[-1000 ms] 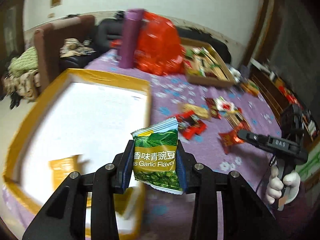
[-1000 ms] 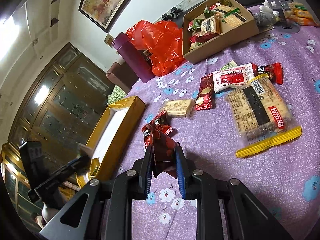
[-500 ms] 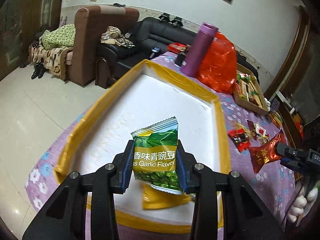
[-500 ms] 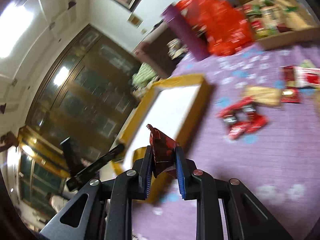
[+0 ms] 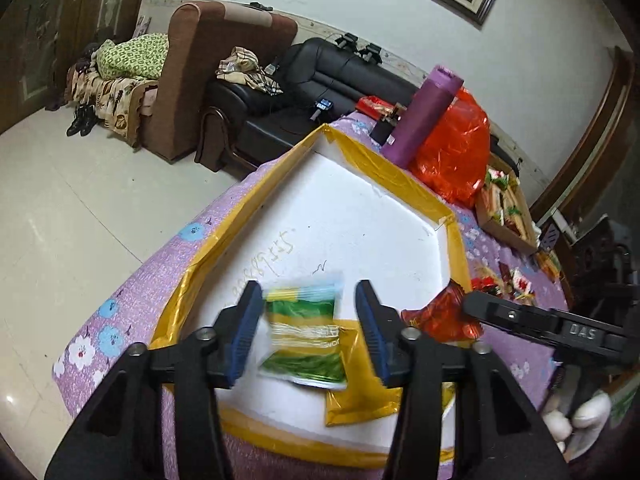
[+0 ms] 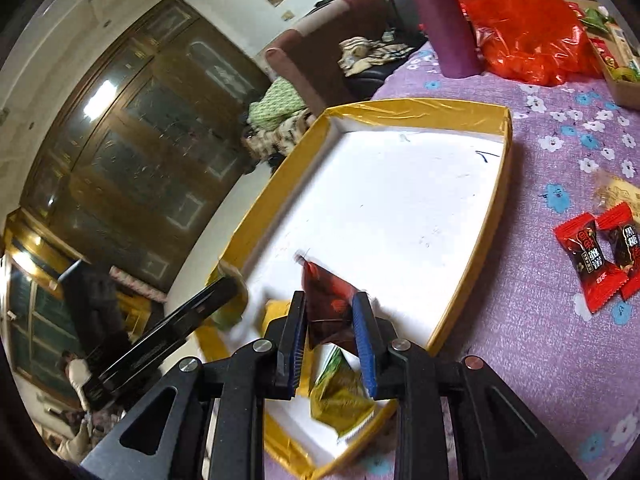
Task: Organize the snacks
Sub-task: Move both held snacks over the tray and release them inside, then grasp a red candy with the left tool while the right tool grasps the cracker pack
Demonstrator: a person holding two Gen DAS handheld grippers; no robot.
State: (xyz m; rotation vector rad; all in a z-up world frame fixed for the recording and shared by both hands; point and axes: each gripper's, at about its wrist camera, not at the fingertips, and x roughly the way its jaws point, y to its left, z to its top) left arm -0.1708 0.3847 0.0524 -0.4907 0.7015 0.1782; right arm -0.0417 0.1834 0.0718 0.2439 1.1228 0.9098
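Observation:
A white foam box with gold-taped rim (image 5: 424,196) (image 6: 416,110) sits on the purple flowered table. My left gripper (image 5: 310,332) is open over its near end; the green garlic-pea packet (image 5: 304,340), blurred, is loose between the fingers above a gold packet (image 5: 360,400) on the box floor. The green packet also shows in the right wrist view (image 6: 340,392). My right gripper (image 6: 328,340) is shut on a dark red snack packet (image 6: 326,300) and holds it over the box's near corner; it shows in the left wrist view (image 5: 440,320).
A purple bottle (image 5: 424,116) and a red plastic bag (image 5: 456,152) stand behind the box. A cardboard box of snacks (image 5: 506,212) is at the far right. Red candy packets (image 6: 600,256) lie loose on the cloth right of the foam box.
My left gripper has opened and let go of the green pea packet, which drops into the box. My right gripper has carried the red packet left, over the box.

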